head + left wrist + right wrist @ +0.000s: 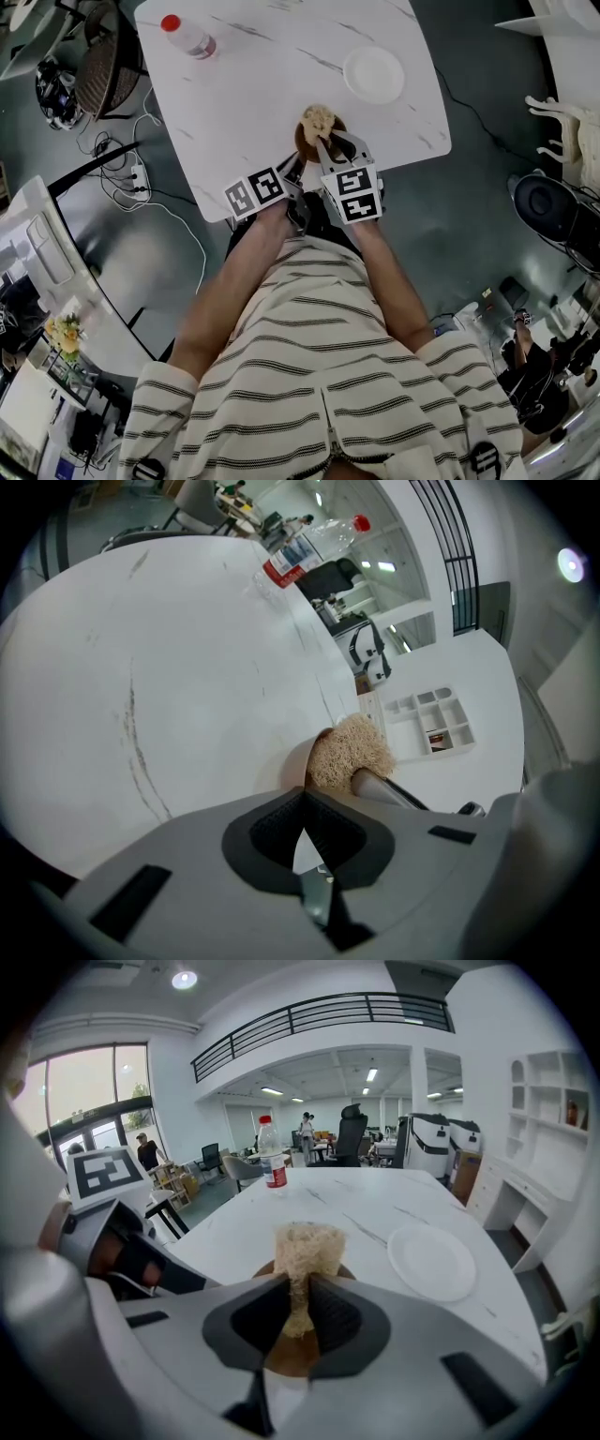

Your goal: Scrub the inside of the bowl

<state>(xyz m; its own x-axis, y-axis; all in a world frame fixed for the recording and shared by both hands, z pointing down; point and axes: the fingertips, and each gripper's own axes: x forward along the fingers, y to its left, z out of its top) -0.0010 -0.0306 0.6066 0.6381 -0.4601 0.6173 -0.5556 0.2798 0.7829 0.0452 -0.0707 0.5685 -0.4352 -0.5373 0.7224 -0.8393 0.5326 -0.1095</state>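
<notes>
Head view gives me the white marble table [281,56] filling the upper half, and below it my operator's striped top and both bare forearms, stretched forward and converging so the two grippers sit side by side at the table's near edge. The hands themselves are hidden behind the marker cubes. Left gripper view shows the left gripper [305,795] with its jaws drawn together at the tips right against the near wall of the bowl [302,142]; it looks to me like a pinch on the rim, though the gripper's own body covers the contact itself. Right gripper view shows the right gripper [298,1299] closed tight on a beige fibrous scrubber [305,1246], which stands up out of the jaws and reaches down into the bowl. The brown bowl sits on the table close to its near edge, just ahead of both grippers, with the left gripper at its left side and the right one over it. I can see only slivers of its rim and a patch of brown between the right jaws; the rest of its inside is covered by the scrubber and the gripper. A white plate [373,73] lies apart to the right, farther in. A clear bottle [190,36] with a red cap lies on its side at the far left corner.
</notes>
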